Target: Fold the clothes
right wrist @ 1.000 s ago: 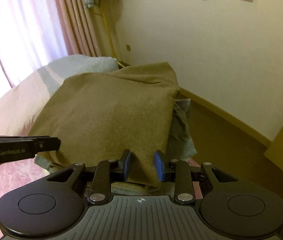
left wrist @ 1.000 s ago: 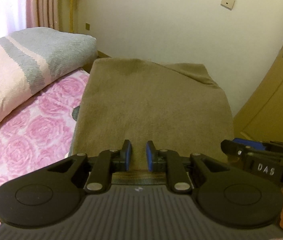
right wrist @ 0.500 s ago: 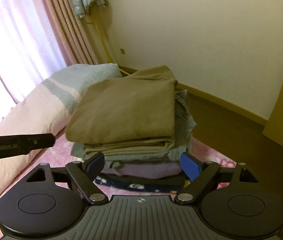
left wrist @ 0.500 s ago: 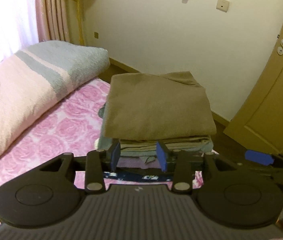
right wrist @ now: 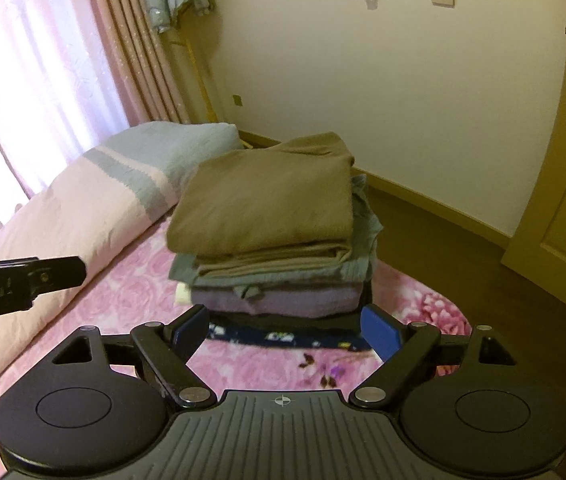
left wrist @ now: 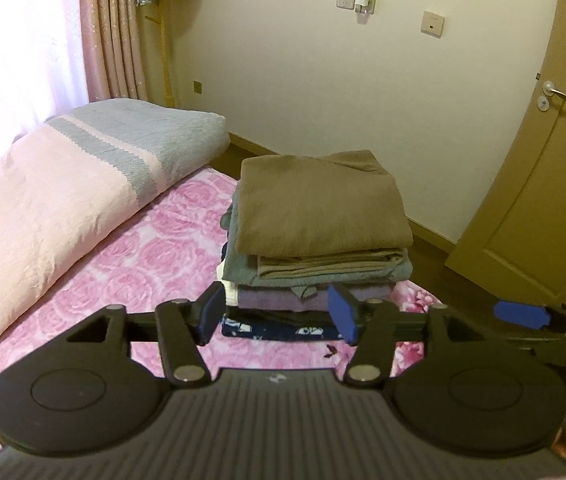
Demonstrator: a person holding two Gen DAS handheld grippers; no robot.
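A folded brown garment (left wrist: 315,204) (right wrist: 267,200) tops a stack of folded clothes (left wrist: 311,280) (right wrist: 283,284) near the far corner of the bed. Grey, purple and dark patterned pieces lie under it. My left gripper (left wrist: 279,314) hangs back from the stack with its jaws opening and nothing between them. My right gripper (right wrist: 287,334) is open wide, also clear of the stack and holding nothing. The right gripper's blue pad (left wrist: 521,314) shows at the right of the left wrist view. At the left of the right wrist view, part of the left gripper's black body (right wrist: 23,284) shows.
The bed has a pink rose-print cover (left wrist: 131,264) (right wrist: 267,364). A pink and grey folded quilt (left wrist: 63,196) (right wrist: 95,200) lies along the left. Beyond the stack are the wooden floor (right wrist: 443,248), a cream wall and a door (left wrist: 543,200). Curtains (right wrist: 83,60) hang at left.
Both grippers let go of the brown garment's near edge, opened and drew back and up. The garment now rests on the stack, which has come into full view.
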